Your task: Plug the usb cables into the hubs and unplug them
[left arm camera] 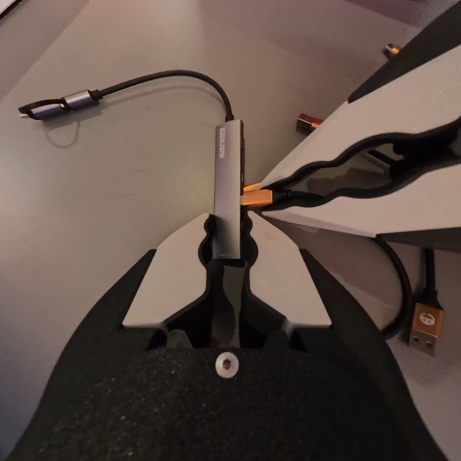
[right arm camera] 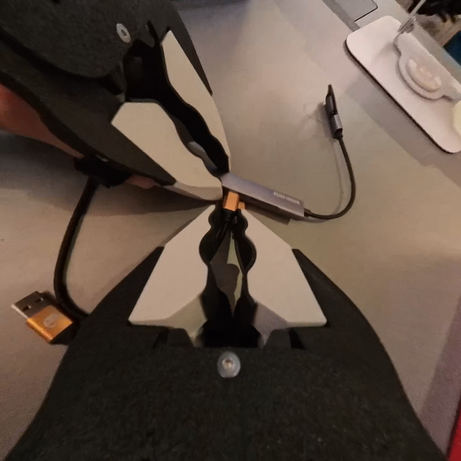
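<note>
Above the grey desk (left arm camera: pixel 124 199), the USB hub (left arm camera: pixel 228 189) is clamped by the left gripper (left arm camera: pixel 228 219); an orange plug (left arm camera: pixel 257 198), at its side port, is pinched by the right gripper (right arm camera: pixel 227 212).

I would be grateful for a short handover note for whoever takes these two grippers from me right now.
Left gripper: shut on the near end of the grey USB hub, held on edge, ports facing right.
Right gripper: shut on the cable just behind an orange USB plug, whose metal tip is at the hub's side port; how deep it sits cannot be told.
A second orange plug shows right beside it at the hub.
The hub's own lead and grey connector lie on the grey table.
A loose orange USB plug lies near the right gripper; two more orange ends lie farther back.
</note>
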`<state>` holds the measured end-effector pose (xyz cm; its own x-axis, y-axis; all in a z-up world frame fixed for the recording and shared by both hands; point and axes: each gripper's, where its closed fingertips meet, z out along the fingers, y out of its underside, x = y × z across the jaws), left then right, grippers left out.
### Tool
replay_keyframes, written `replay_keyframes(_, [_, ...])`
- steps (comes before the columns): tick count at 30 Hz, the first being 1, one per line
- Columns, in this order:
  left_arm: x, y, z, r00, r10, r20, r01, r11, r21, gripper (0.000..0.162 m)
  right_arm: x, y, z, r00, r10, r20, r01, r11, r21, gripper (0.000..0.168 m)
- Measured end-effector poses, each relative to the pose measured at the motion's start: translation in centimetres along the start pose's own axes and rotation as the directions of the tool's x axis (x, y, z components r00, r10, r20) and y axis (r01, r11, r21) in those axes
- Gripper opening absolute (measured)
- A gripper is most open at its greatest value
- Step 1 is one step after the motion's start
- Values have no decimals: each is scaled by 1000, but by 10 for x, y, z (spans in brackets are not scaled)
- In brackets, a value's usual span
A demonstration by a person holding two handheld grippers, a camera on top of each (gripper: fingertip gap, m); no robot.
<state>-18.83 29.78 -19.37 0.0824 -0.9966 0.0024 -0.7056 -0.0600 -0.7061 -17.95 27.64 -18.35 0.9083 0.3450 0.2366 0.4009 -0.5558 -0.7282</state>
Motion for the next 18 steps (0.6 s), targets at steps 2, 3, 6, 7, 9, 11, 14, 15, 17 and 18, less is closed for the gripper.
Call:
replay_keyframes(2, [-25,7,-7,994,-72,80,72,997,-2,22,22,0,-13,998,61,-13,-60,997,44,9])
replay_keyframes(3, [-43,13,-14,987,-111,118,111,994,3,22,34,-1,-20,996,90,-25,-88,994,72,9])
replay_keyframes(6, [-37,16,-17,996,-59,62,59,998,2,22,8,-9,-16,984,120,133,-131,988,76,9])
replay_keyframes(7, [-32,15,-15,997,-51,56,51,999,1,21,5,-8,-14,991,60,116,-69,995,72,10])
replay_keyframes(9, [-36,14,-14,995,-69,73,69,998,3,21,3,-9,-16,989,69,134,-79,994,73,10])
replay_keyframes(11, [-40,13,-14,993,-79,83,79,997,3,21,8,-16,-22,982,111,153,-126,988,93,9])
replay_keyframes(14, [-39,13,-13,995,-71,75,71,997,5,21,26,-37,-49,988,86,131,-106,982,159,10])
replay_keyframes(15, [-39,13,-14,995,-71,75,70,998,6,21,38,-49,-65,991,70,112,-91,975,202,10])
replay_keyframes(17, [-39,13,-14,995,-66,70,66,998,6,21,77,-76,-104,998,54,11,-55,955,290,10])
replay_keyframes(18, [-39,13,-14,996,-63,67,63,998,5,21,104,-88,-126,996,43,-73,-17,946,324,10])
